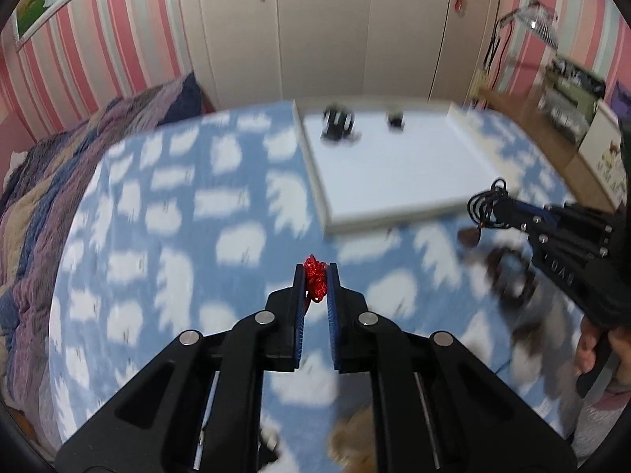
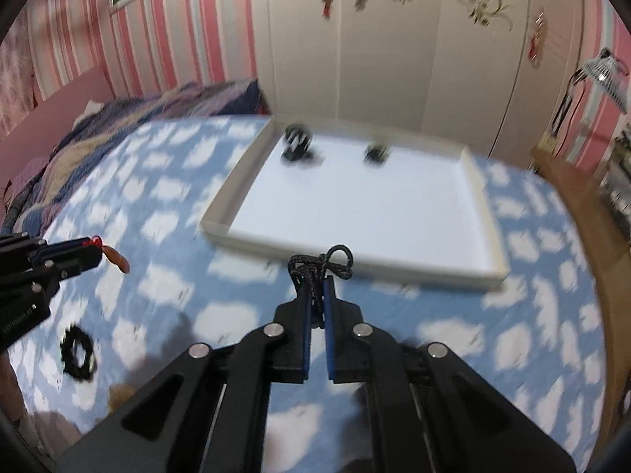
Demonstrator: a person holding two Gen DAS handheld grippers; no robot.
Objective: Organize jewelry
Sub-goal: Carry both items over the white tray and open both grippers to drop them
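Left wrist view: the left tongs (image 1: 316, 276) are nearly closed, pinching a small red sparkly cord bundle (image 1: 314, 279) between the blue pads (image 1: 332, 295); the bundle sits right at the tips and sticks out slightly past them. The tongs are held above the bed sheet (image 1: 157, 236), blue with white clouds, pointing toward the white tray (image 1: 335, 220) that lies ahead and a little to the right. Two small dark jewelry pieces (image 1: 338, 122) rest at the tray's far end, too blurred to identify. At the right edge, the right tongs (image 1: 495, 209) reach in from the side, angled leftward, with a black cord necklace (image 1: 483, 205) looped at the tips and a dark pendant (image 1: 469, 236) hanging below it. A hand (image 1: 591, 351) grips that tool's handle low on the right.

Right wrist view: the right tongs (image 2: 314, 276) are closed almost fully on the black cord necklace (image 2: 321, 262), whose loops spill forward over the tips, just short of the tray's near rim (image 2: 355, 264). The tongs point straight at the tray. To the left, the left tongs (image 2: 94, 248) enter level from the edge, holding the red bundle (image 2: 96, 241), with an orange-brown piece (image 2: 116, 258) dangling at the tip. A black beaded bracelet (image 2: 78, 352) lies on the sheet below them, well apart from both tongs.
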